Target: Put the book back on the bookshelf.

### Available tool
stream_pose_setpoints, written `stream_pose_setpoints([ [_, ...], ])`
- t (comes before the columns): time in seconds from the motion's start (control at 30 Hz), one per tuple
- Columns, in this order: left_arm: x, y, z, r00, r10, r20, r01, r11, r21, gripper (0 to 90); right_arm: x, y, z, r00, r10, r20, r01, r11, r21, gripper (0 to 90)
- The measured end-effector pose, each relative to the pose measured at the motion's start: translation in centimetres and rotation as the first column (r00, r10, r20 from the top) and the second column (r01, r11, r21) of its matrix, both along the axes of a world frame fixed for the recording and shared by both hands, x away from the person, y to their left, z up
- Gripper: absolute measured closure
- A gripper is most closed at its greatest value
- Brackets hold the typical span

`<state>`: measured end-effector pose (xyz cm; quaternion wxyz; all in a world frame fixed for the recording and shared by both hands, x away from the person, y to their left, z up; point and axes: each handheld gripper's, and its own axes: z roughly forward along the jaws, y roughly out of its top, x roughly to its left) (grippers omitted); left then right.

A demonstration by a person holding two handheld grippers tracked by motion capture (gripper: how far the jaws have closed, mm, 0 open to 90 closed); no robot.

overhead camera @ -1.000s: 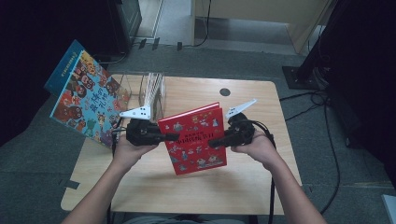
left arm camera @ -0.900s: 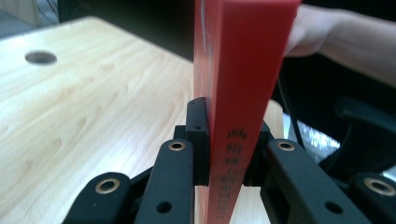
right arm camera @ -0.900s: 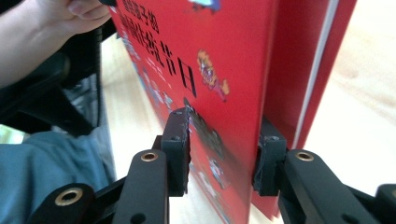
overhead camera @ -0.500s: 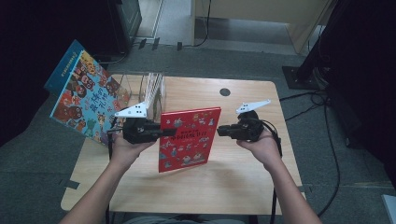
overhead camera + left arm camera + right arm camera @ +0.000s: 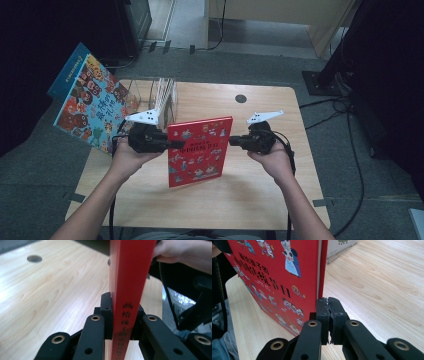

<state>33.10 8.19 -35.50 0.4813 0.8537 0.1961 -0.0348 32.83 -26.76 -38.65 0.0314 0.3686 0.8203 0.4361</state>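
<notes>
Books number two: one red book [image 5: 199, 150], one blue book [image 5: 89, 101]

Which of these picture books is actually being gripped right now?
The red picture book, upright between both hands: the left gripper clamps its spine. The blue picture book leans untouched at the table's left edge.

I see bare forearms, each black gripper [image 5: 176, 144] [image 5: 233, 142] topped by a white three-cornered plate [image 5: 144, 117], brass-ringed screws on the links, and what may be a black cable [image 5: 289, 150].
</notes>
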Motion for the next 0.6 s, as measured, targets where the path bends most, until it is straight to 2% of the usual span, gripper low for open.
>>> stream_pose_setpoints([
  [0.3, 0.2, 0.1, 1.1, 0.9993, -0.011, -0.035, 0.014, 0.9963, 0.085, 77.8, -0.3, 0.7, -0.2, 0.9997, 0.013, 0.019, -0.013, 1.000, 0.024, 88.6],
  [0.4, 0.3, -0.1, 1.4, 0.9984, -0.017, -0.053, 0.024, 0.9906, 0.134, 77.4, -0.5, 1.1, -0.1, 0.9992, 0.020, 0.033, -0.021, 1.000, 0.024, 89.3],
  [0.5, 0.5, -0.2, 1.8, 0.9966, -0.022, -0.080, 0.036, 0.9843, 0.173, 77.0, -0.5, 1.3, 0.0, 0.9990, 0.033, 0.029, -0.034, 0.999, 0.032, 88.9],
  [0.6, 0.8, -0.2, 2.6, 0.9942, -0.020, -0.106, 0.038, 0.9851, 0.168, 76.6, -0.6, 1.5, 0.1, 0.9984, 0.042, 0.039, -0.043, 0.999, 0.030, 88.2],
])
